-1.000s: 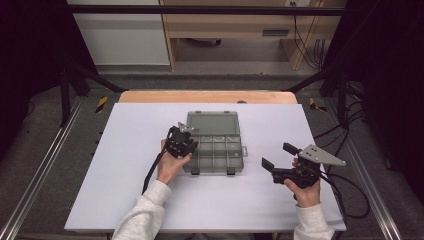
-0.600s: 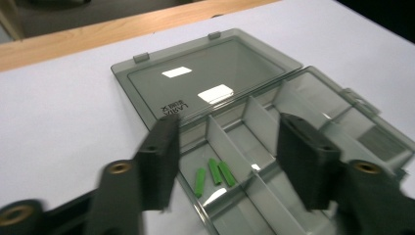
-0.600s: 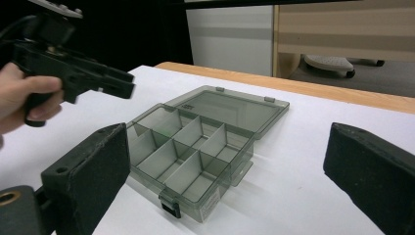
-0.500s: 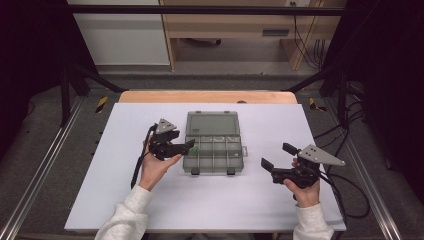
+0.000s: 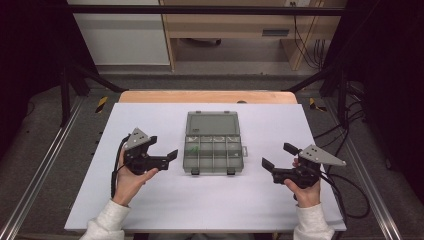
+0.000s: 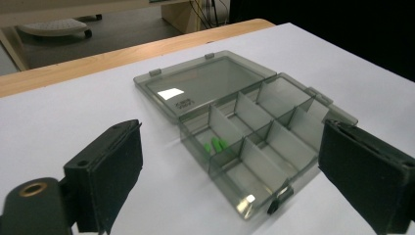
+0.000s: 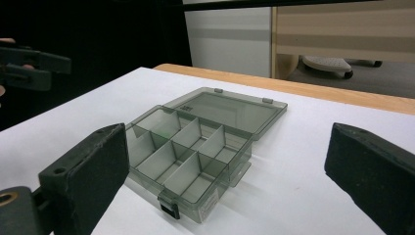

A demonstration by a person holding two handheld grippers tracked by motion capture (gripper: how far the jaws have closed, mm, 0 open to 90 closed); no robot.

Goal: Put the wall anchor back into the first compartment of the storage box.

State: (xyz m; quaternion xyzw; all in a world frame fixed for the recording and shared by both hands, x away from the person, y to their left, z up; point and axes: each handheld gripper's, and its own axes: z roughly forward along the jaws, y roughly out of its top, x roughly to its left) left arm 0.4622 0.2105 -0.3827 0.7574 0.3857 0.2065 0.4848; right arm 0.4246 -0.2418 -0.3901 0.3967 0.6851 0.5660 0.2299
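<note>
Leftward goes the left gripper [image 5: 161, 150], pulled off the compartment box [image 5: 212, 142] where it sat a second ago and now hanging at centre-left of the high view, well apart from the box; its fingers have just been opening and stand wide with nothing between them. Low right of that view, the right gripper [image 5: 280, 157] has not shifted, its fingers spread wide and empty too. Past both, mid-frame on the white bench [image 5: 150, 210], the grey box lies open, lid folded flat toward the top of the frame. Small green pieces [image 6: 215, 145] rest in one compartment on the lid's side, at the box's left end in the high view.
</note>
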